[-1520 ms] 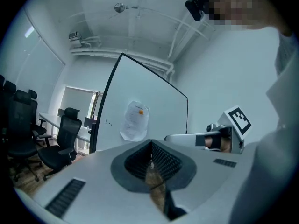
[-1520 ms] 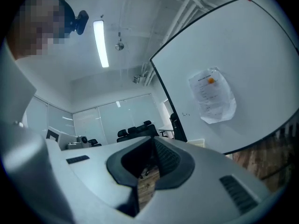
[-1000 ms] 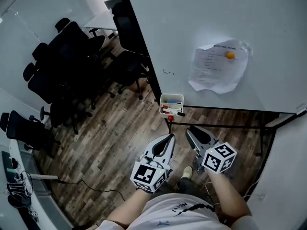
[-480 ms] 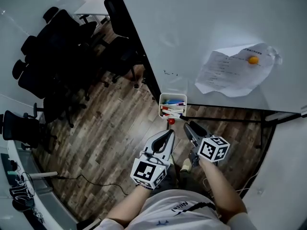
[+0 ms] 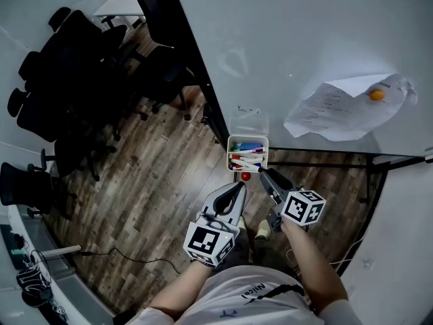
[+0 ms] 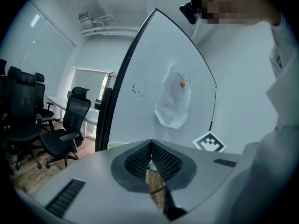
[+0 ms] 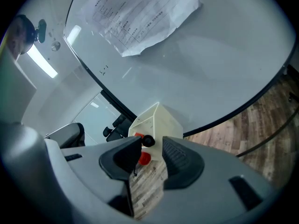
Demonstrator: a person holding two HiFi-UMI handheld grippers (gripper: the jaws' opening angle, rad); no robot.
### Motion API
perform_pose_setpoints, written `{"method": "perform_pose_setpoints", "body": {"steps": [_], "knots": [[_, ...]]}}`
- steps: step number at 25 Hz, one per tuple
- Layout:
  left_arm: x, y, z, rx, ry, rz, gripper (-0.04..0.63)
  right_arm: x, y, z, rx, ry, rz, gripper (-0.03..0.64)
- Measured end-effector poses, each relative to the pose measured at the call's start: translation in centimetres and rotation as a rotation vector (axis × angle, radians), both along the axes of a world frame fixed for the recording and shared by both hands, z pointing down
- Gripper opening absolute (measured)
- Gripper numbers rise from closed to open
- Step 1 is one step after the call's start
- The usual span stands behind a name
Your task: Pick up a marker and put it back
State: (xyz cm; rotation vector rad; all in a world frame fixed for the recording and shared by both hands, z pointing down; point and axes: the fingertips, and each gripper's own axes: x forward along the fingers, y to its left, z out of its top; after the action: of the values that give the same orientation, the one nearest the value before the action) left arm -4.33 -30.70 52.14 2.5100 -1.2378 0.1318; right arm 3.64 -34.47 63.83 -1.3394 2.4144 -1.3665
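Forearms run forward from my body side by side, each hand carrying its tool low over the wooden floor (image 5: 162, 181) and pointing slightly down toward the board's bottom edge. My left gripper (image 5: 240, 188) (image 6: 150, 146) has its jaws together, pads meeting at the tips with nothing in them. My right gripper (image 5: 264, 173) (image 7: 151, 147), just beside it, has its jaws apart; they have just been opening, and nothing is pressed between the pads.

Through that open gap I see the black end of one marker (image 7: 148, 140) poking out of the white tray (image 5: 247, 139) (image 7: 156, 118), and a small round red piece (image 5: 245, 176) (image 7: 144, 158) just under the tray. The other markers (image 5: 247, 160), red, blue and black, lie inside the tray, which hangs on the lower edge of the whiteboard (image 5: 304, 39) (image 6: 149, 101) (image 7: 210, 55), just beyond my right tips.

Higher on the board a crumpled sheet of paper (image 5: 338, 110) (image 6: 173, 101) (image 7: 140, 13) is held by an orange magnet (image 5: 376, 95) (image 6: 182, 84). Black office chairs (image 5: 47, 93) (image 6: 74, 120) stand well off to my left, and a thin cable (image 5: 128, 257) trails across the floor.
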Motion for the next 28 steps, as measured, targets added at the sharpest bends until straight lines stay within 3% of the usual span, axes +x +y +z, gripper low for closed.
{"method": "perform_pose_setpoints", "body": {"steps": [6,14,28], "knots": [[0.0,-0.7,0.2,-0.007,0.002,0.012,0.011,-0.1,-0.2,-0.5,-0.001,0.025,0.002,0.101],[0.3,-1.0,0.4,-0.004,0.004,0.019,0.011,0.8,0.3,-1.6,0.007,0.009,0.023,0.094],[1.4,-0.2,-2.2,0.032,0.003,0.02,0.011,2.7,1.4,-9.4,0.126,0.011,-0.008,0.086]]}}
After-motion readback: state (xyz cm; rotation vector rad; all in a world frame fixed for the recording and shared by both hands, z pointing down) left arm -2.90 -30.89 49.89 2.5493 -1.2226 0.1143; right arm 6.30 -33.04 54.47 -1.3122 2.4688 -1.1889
